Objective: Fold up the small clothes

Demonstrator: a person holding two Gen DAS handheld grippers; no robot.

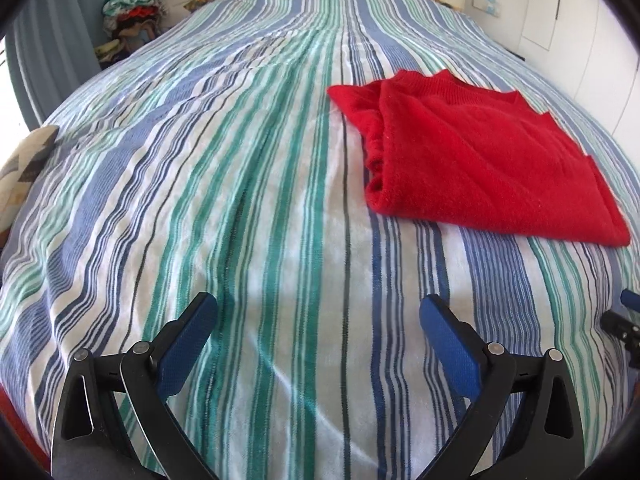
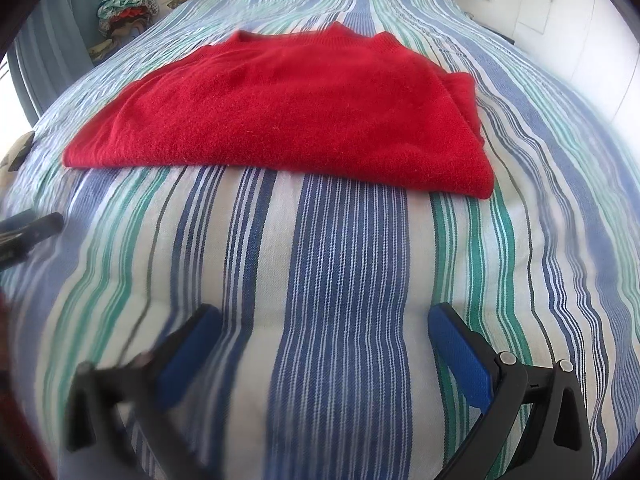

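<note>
Striped bed cover (image 1: 256,208): blue, green and white; we see it spread over the whole bed.
Red sweater (image 2: 296,116): folded flat on the cover, at 12 o'clock from our right hand-held gripper, at 2 o'clock from the left one.
Clothes pile (image 1: 134,12): beside the bed, at 10 o'clock.
Left hand-held gripper (image 1: 318,320): jaws wide apart, holding nothing.
Right hand-held gripper (image 2: 324,332): jaws wide apart, holding nothing.

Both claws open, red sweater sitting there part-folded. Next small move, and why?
Probably ease the right claw forward to the red sweater's near edge, to fold it over. Both claws are open and empty over the striped bedspread, the left claw too, and the sweater lies straight ahead of the right one.
</note>
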